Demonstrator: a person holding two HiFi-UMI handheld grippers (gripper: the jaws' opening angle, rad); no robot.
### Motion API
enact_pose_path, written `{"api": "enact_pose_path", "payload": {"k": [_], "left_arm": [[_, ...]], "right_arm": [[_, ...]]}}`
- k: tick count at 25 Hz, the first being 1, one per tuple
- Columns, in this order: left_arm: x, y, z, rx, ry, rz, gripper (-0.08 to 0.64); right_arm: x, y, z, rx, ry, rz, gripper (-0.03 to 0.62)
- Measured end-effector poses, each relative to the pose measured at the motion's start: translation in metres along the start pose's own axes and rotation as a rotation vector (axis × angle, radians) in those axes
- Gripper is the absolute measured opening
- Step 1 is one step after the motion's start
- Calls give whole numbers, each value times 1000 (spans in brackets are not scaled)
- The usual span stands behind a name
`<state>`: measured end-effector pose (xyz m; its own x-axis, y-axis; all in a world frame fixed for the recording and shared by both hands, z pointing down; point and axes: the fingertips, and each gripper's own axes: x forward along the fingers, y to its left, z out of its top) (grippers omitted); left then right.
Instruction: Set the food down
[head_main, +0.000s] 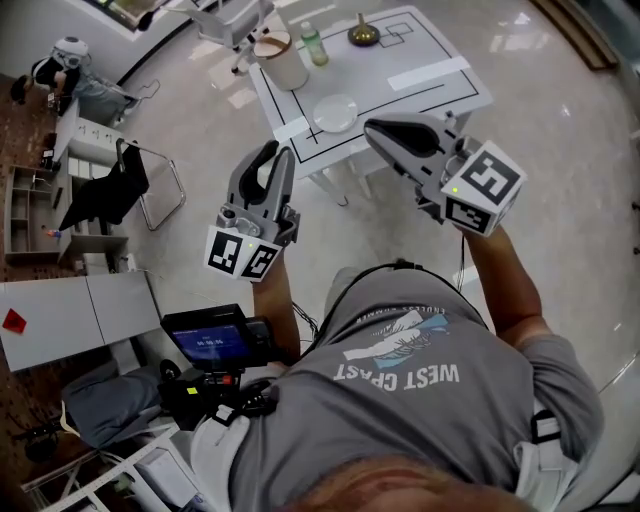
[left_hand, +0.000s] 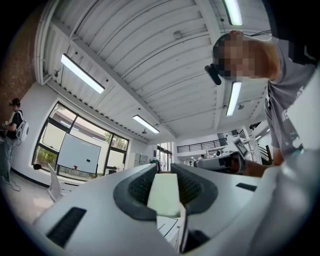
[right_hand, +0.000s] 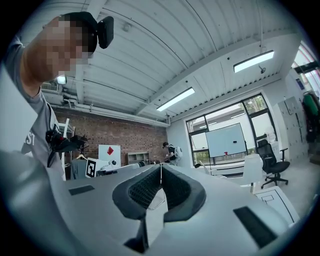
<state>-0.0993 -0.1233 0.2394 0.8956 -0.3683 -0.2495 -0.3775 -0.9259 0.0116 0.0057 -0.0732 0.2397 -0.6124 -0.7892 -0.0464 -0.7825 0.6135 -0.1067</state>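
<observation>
Nearest, the left tongs (head_main: 278, 153) are spread with nothing between them and the right tongs (head_main: 372, 130) pressed together, while beyond them the table (head_main: 450, 95) carries a white plate (head_main: 335, 112), lidded canister (head_main: 280, 58) and green bottle (head_main: 315, 45), though which of these holds food I cannot tell.
</observation>
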Motion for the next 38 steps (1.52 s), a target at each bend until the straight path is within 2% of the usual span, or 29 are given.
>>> {"api": "enact_pose_path", "payload": {"k": [6, 16, 22, 26, 33, 35, 38], "left_arm": [[33, 33, -18, -12, 22, -19, 91], [94, 103, -49, -21, 60, -135, 92], [131, 159, -79, 21, 99, -200, 92], [141, 162, -95, 85, 124, -224, 92], [157, 172, -121, 197, 202, -160, 92], [161, 177, -127, 230, 213, -132, 92], [169, 190, -138, 267, 237, -41, 92]], "right_arm": [[24, -41, -12, 31, 14, -18, 6], [76, -109, -25, 54, 45, -156, 6], [122, -157, -35, 57, 47, -233, 6], [127, -164, -40, 51, 52, -268, 6], [141, -185, -46, 61, 77, -237, 6], [149, -194, -45, 63, 81, -202, 6], [163, -212, -50, 71, 96, -111, 6]]}}
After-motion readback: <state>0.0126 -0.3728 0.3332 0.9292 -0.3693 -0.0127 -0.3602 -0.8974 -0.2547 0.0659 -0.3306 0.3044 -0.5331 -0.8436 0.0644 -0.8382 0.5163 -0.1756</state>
